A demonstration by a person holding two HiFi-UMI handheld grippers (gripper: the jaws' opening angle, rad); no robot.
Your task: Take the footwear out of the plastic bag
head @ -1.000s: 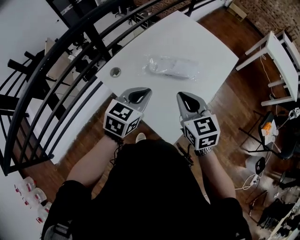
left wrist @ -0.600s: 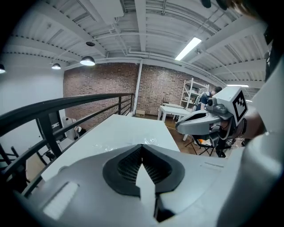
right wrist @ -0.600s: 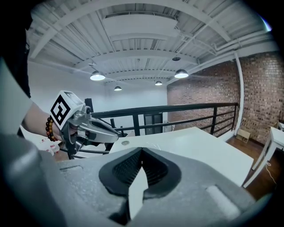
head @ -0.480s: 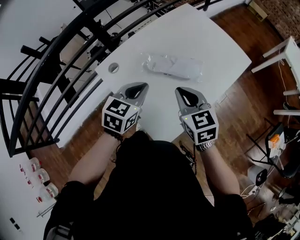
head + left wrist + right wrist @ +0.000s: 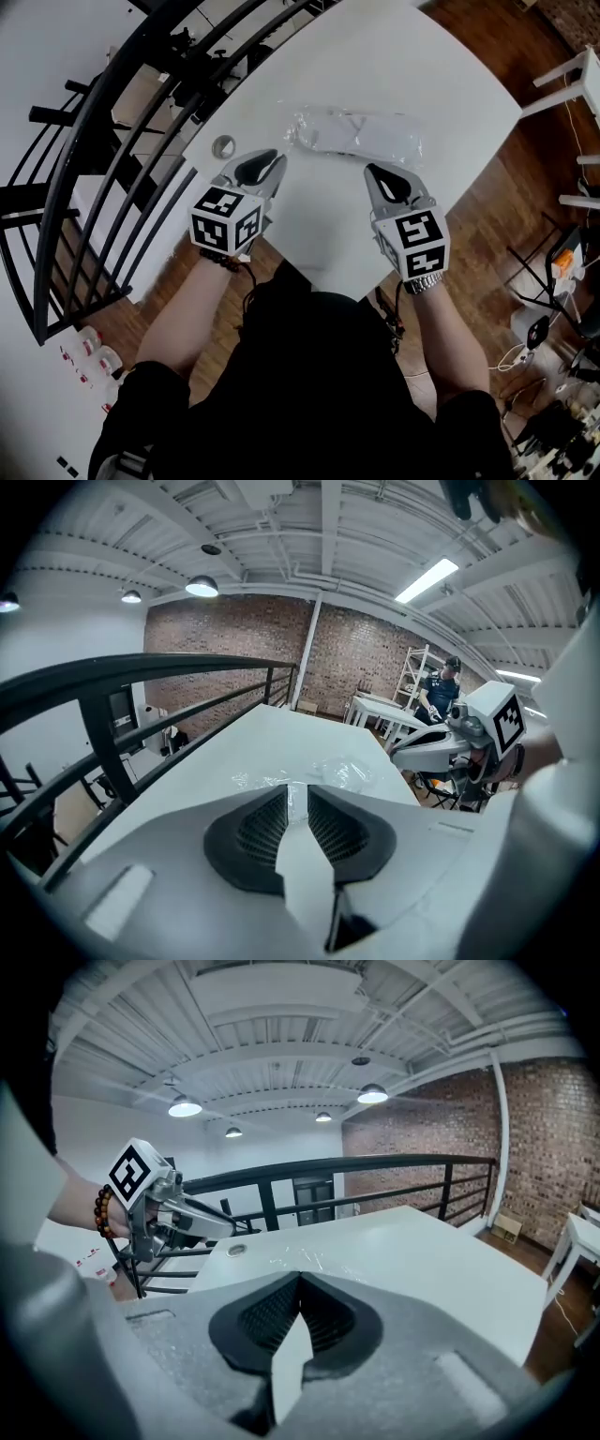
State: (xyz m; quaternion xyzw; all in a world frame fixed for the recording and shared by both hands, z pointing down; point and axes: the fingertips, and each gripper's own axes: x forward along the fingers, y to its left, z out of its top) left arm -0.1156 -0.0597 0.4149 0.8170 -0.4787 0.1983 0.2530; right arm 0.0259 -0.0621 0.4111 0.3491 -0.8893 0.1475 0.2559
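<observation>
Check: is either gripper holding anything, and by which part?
Nothing held. Left gripper jaws have just been opening, nothing between them; right gripper is shut, empty. The plastic bag lies untouched.

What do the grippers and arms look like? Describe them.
The left gripper and right gripper are grey shells with black ribbed pads and white cubes of black square markers. Black short sleeves; beaded bracelet left, metal watch band right. The left jaws have just been opening, nothing between them.

My left gripper: jaws just been opening, slightly apart, nothing between. My right gripper: jaws together. Forearms outstretched.
</observation>
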